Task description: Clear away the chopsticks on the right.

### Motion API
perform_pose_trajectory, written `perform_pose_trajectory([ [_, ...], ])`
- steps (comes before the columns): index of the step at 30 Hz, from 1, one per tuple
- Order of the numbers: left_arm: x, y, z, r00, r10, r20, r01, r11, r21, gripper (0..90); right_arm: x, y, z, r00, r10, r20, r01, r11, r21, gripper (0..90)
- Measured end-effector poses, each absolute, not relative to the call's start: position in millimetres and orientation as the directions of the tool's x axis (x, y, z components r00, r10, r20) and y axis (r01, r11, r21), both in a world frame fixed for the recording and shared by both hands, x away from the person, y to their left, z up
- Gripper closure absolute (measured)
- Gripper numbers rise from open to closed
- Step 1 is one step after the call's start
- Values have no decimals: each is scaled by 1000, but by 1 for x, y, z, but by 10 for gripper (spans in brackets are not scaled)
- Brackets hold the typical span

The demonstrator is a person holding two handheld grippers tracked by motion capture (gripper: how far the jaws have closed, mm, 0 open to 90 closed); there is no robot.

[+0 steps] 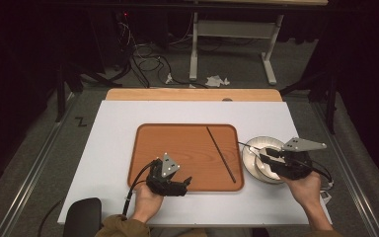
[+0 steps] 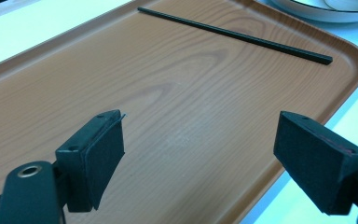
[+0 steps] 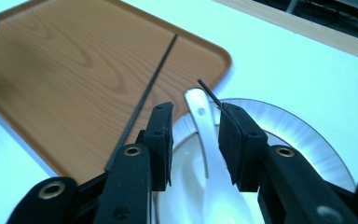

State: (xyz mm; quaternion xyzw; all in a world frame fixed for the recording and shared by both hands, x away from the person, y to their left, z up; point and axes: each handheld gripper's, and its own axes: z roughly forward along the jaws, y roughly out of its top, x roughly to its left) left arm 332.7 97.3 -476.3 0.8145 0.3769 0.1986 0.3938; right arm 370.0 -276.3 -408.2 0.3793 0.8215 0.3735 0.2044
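A wood-grain tray point(image 1: 177, 148) lies mid-table with one black chopstick point(image 1: 221, 154) across its right part. My left gripper point(image 1: 183, 184) rests at the tray's front edge. In the left gripper view it point(image 2: 200, 154) stands open over bare tray point(image 2: 168, 93), the chopstick point(image 2: 237, 36) far ahead. My right gripper point(image 1: 267, 160) hovers over a white plate point(image 1: 256, 144) right of the tray. Its jaws point(image 3: 196, 116) are apart, a white spoon point(image 3: 200, 121) lying below the gap. A second chopstick's tip point(image 3: 209, 92) pokes out beside the right pad; whether they touch I cannot tell.
The tray sits on a white tabletop point(image 1: 118, 128) with a wooden strip point(image 1: 192, 95) along its far edge. A dark chair back point(image 1: 83, 217) stands at the near left corner. Cables and a table frame point(image 1: 237, 44) are on the floor beyond.
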Motion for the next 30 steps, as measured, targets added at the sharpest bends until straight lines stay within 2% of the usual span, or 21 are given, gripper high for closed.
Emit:
perform_pose_trajectory([
  [5,333,97,-477,634,773,29,459,-406,790,164,373,-287,-408,-606,795,-43,488,414,768,659],
  [11,333,98,-476,634,773,30,456,-404,793,164,374,-300,-404,-585,806,-86,470,424,774,667],
  [22,334,97,-478,633,774,35,459,-411,788,164,380,-347,-405,-506,862,6,509,293,809,686],
  [30,334,96,-479,636,771,42,458,-421,783,164,384,-374,-414,-441,897,31,545,240,803,706],
])
